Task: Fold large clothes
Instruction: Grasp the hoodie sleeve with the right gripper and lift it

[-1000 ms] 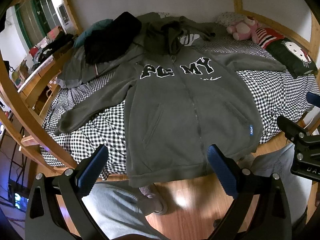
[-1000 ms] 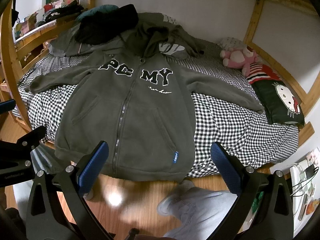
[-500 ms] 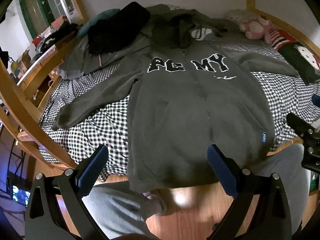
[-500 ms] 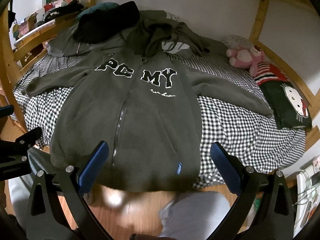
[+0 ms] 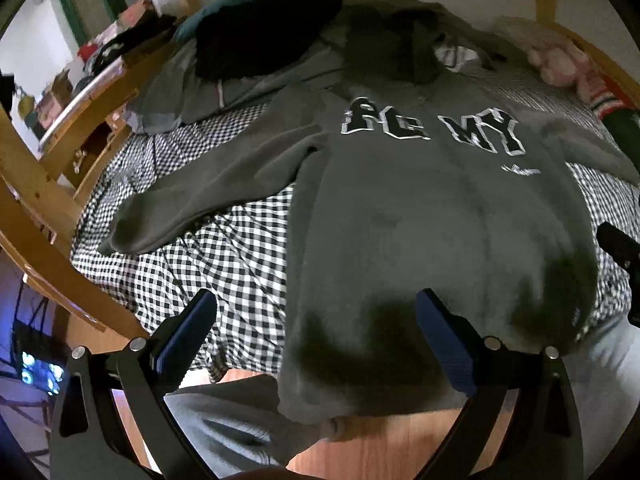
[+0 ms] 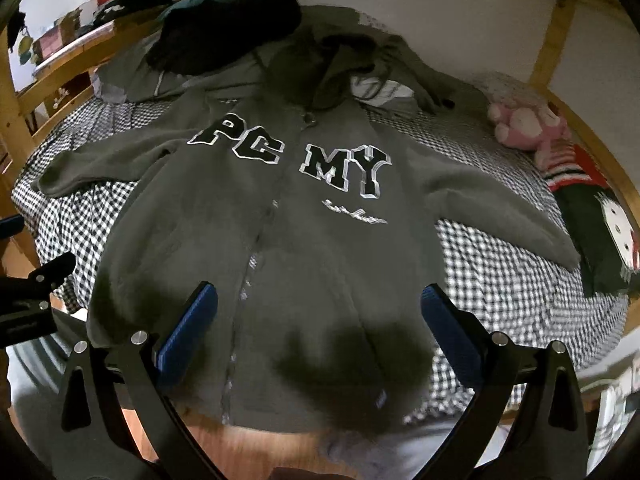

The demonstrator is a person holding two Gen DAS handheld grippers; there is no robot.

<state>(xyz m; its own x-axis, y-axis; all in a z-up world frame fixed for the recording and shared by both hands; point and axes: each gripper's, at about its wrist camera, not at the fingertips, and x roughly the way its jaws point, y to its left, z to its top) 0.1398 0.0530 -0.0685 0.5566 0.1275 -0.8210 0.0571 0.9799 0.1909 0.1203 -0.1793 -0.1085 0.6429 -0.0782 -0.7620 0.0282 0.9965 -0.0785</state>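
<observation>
Both grippers have closed in on the hem over the last second, and the garment now fills each view. Biggest first: the checked black-and-white bed sheet (image 6: pixel 500 280) carries everything. Spread flat across it, front up, zipped, sleeves out to either side, lies the large grey-green fleece zip hoodie with black block letters (image 6: pixel 288 216), its hem hanging just over the bed's near edge. Beyond the hoodie's hood sits a heap of dark clothes (image 6: pixel 224 28); off past its right sleeve, a pink plush toy (image 6: pixel 524 124).

Left gripper (image 5: pixel 316 336) hangs over the hem's left corner, jaws wide and holding nothing. Right gripper (image 6: pixel 320 332) hangs over the hem on the right half, jaws just as wide, empty too, its shadow falling on the fleece.

Folding hasn't begun, I'd judge. The risk: thick fleece, two layers. A shallow bite could catch only the top layer and the front would peel away. And uneven lifts would likely skew the fold or drag the sleeves into a bunch.
</observation>
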